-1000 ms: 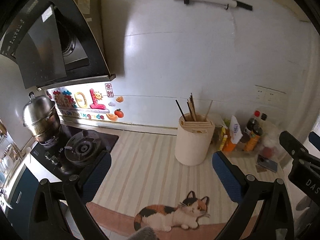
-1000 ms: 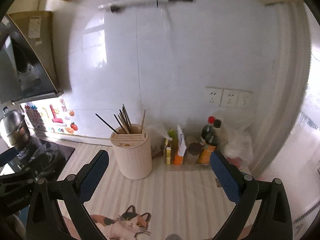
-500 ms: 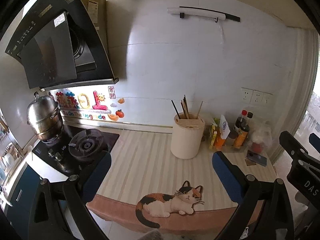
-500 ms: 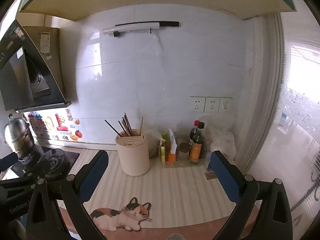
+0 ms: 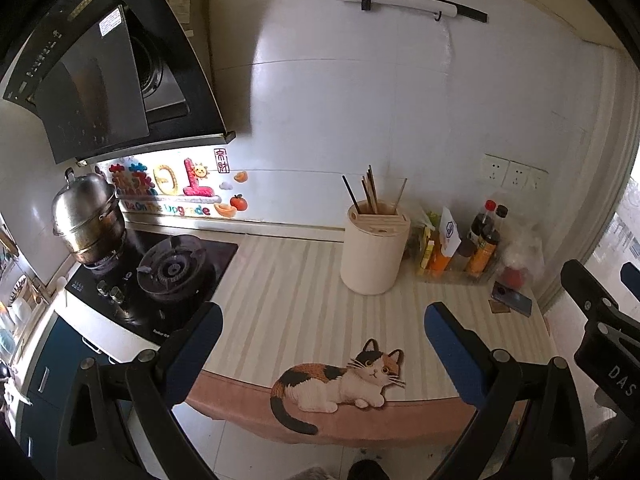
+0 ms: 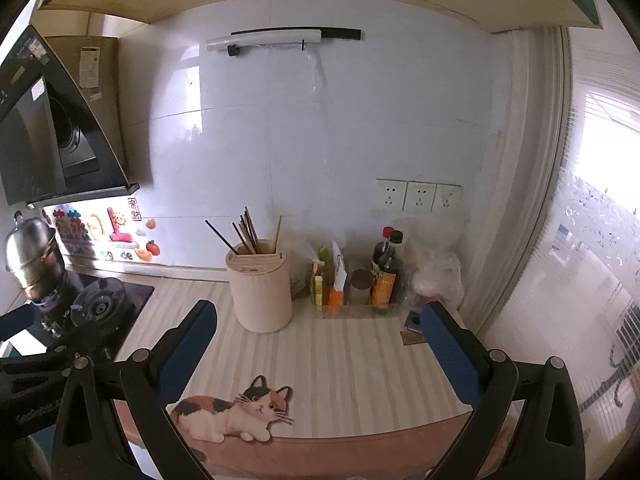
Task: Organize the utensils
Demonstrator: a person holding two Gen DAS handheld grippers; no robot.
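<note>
A cream cylindrical utensil holder [image 5: 374, 252] [image 6: 262, 290] stands at the back of the striped counter. Several chopsticks [image 5: 370, 196] [image 6: 248, 232] stick up out of it. My left gripper [image 5: 322, 344] hangs open over the counter's front edge, well short of the holder, with nothing between its blue pads. My right gripper [image 6: 320, 344] is likewise open and empty, in front of the holder and to its right. The right gripper's black body shows at the right edge of the left wrist view.
A striped mat with a cat picture [image 5: 340, 380] [image 6: 236, 410] covers the counter. A gas hob [image 5: 168, 272] with a steel pot [image 5: 86, 216] lies left, under a range hood [image 5: 100, 64]. Sauce bottles [image 6: 386, 272], a plastic bag and a phone [image 5: 512, 300] crowd the back right corner.
Both grippers have pulled back and up from the counter. The holder looks smaller and farther away, and the mat's front edge and the floor have come into view.
</note>
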